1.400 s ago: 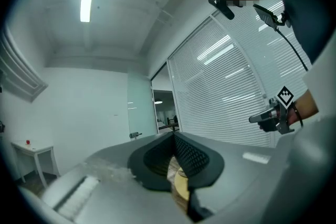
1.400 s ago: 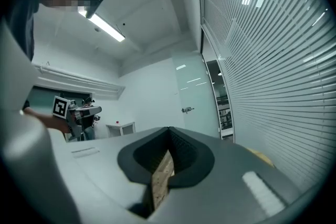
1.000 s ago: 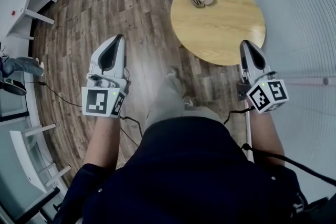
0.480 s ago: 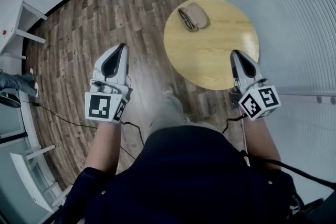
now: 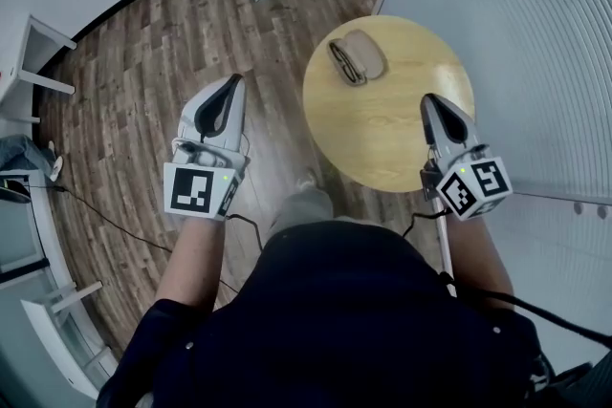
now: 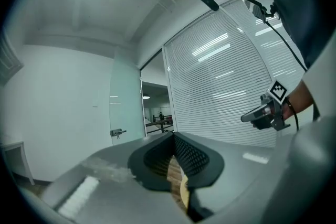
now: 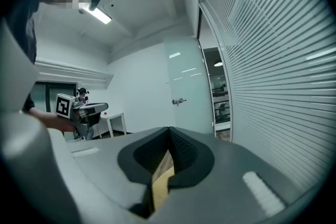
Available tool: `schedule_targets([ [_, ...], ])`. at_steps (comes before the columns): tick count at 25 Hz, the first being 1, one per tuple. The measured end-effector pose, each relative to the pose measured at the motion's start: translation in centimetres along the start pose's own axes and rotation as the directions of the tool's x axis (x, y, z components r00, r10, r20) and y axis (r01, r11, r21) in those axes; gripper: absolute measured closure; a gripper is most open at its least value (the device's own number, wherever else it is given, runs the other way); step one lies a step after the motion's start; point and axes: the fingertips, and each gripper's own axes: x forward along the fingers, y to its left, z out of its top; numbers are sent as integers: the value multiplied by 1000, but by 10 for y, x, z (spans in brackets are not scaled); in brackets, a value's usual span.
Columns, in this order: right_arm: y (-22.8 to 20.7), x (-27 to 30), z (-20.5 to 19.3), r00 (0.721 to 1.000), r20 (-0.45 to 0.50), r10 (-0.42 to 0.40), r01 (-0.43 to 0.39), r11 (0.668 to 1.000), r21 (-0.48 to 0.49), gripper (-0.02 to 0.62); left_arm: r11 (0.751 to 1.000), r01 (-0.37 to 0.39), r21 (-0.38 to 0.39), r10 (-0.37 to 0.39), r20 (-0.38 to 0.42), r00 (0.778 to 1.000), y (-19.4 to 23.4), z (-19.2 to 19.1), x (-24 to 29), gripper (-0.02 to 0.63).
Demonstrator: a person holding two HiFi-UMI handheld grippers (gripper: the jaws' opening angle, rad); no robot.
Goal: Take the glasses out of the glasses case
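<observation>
- Left hand-held gripper (image 5: pixel 230 82): white shell w/ black pads and a marker cube at the rear. Jaws are closed together w/ nothing between; only a thin slit shows below the tips in its own view. It's held over the brown wood-plank floor (image 5: pixel 143 43), off the desk's 9 o'clock side, not touching it.
- Right hand-held gripper (image 5: pixel 431 99): same build. Jaws are pressed together and empty. Its nose points to 12 o'clock and hangs over the desk's rim at approx 4 o'clock.
- Round light-wood desk (image 5: pixel 402 124): sits at approx 1 o'clock from the person in the head view.
- Beige oval glasses case (image 5: pixel 365 53): lies on the desk near the 11 o'clock rim, well apart from both grippers.
- Dark-framed glasses (image 5: pixel 340 62): lie right against the case's 9 o'clock side. Too small to tell whether they sit in an open half or just beside it.
- White slatted blind wall (image 5: pixel 516 24): runs along the desk's 3 o'clock side.
- Thin black cable (image 5: pixel 105 215): trails across the floor at approx 8 o'clock.
- Person's dark top (image 5: pixel 335 320): fills the 6 o'clock part of the head view, forearms reaching out to each gripper.
</observation>
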Motion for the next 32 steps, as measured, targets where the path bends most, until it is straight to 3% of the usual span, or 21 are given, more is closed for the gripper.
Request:
schedule_targets([
  [10, -14, 83, 15, 998, 18, -52, 52, 999, 14, 586, 999, 50, -13, -51, -19, 999, 59, -15, 68, 601],
  [15, -18, 106, 17, 998, 11, -65, 65, 998, 15, 586, 995, 96, -11, -96, -18, 995, 66, -17, 94, 601],
  [18, -24, 114, 18, 998, -8, -68, 69, 997, 18, 586, 994, 101, -52, -102, -12, 995, 68, -17, 107, 601],
  [22, -32, 128, 19, 998, -36, -48, 49, 999, 23, 586, 990, 84, -109, -87, -21, 996, 67, -19, 118, 601],
  [32, -38, 180, -4, 995, -86, 46, -43, 999, 31, 586, 995, 8, -98, -16, -76, 997, 83, -40, 130, 601],
])
